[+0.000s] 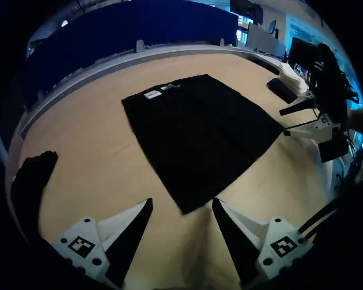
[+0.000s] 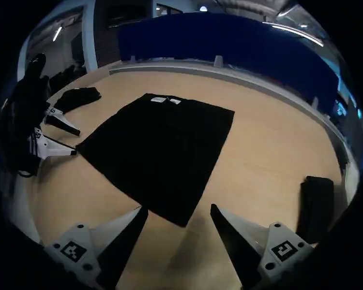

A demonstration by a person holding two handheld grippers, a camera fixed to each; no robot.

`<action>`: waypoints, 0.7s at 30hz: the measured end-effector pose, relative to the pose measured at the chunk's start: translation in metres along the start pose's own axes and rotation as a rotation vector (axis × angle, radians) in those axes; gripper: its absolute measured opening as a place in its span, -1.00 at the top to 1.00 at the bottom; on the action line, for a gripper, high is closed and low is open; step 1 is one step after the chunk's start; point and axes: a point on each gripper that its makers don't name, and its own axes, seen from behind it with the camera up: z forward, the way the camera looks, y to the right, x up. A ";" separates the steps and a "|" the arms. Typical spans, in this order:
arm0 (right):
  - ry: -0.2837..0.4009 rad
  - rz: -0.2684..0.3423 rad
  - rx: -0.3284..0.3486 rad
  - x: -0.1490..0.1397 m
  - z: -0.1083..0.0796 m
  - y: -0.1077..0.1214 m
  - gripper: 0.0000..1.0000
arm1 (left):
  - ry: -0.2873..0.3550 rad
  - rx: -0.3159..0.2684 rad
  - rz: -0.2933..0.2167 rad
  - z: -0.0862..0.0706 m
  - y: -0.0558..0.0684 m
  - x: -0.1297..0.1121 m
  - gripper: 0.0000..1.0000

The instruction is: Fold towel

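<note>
Now, towel: black, spread flat on the pale wooden worktop, mid-frame in both views; two small white labels sit at its far edge.
Towel's near corner: in the left gripper view it points down to the gap between the two near fingertips, at the bottom centre of the frame.
Left gripper: released, its fingers spread wide at the bottom of the frame with nothing clamped between them. Whether the tips touch the cloth cannot be told.
Right gripper: also released, with its fingers well apart at the bottom of its own view and the towel's near edge lying just ahead of the gap.
Far-off sightings: the right gripper also shows at the right edge of the left gripper view, held by a dark-clad hand, fingertips just beside the towel's right corner. The left gripper shows at the left edge of the right gripper view, its lower fingertip at the towel's left corner.
Other cloth: a dark folded cloth lies on the worktop at the left of the left gripper view, well apart from the towel.
Flat dark object: lower right of the right gripper view, near the worktop's edge.
Backdrop: a blue partition runs along the worktop's far side, across the top of both views.
</note>
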 end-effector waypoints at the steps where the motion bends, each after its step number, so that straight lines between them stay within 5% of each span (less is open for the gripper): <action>1: -0.003 0.000 0.002 -0.001 0.001 0.000 -0.99 | -0.006 -0.003 0.000 0.001 0.001 -0.001 -0.82; 11: -0.024 -0.011 0.012 -0.010 0.003 -0.002 -0.90 | -0.033 -0.006 0.023 0.003 0.002 -0.002 -0.81; 21: -0.047 -0.041 0.029 -0.019 0.001 -0.006 -0.35 | -0.055 0.008 0.042 0.001 0.006 -0.004 -0.57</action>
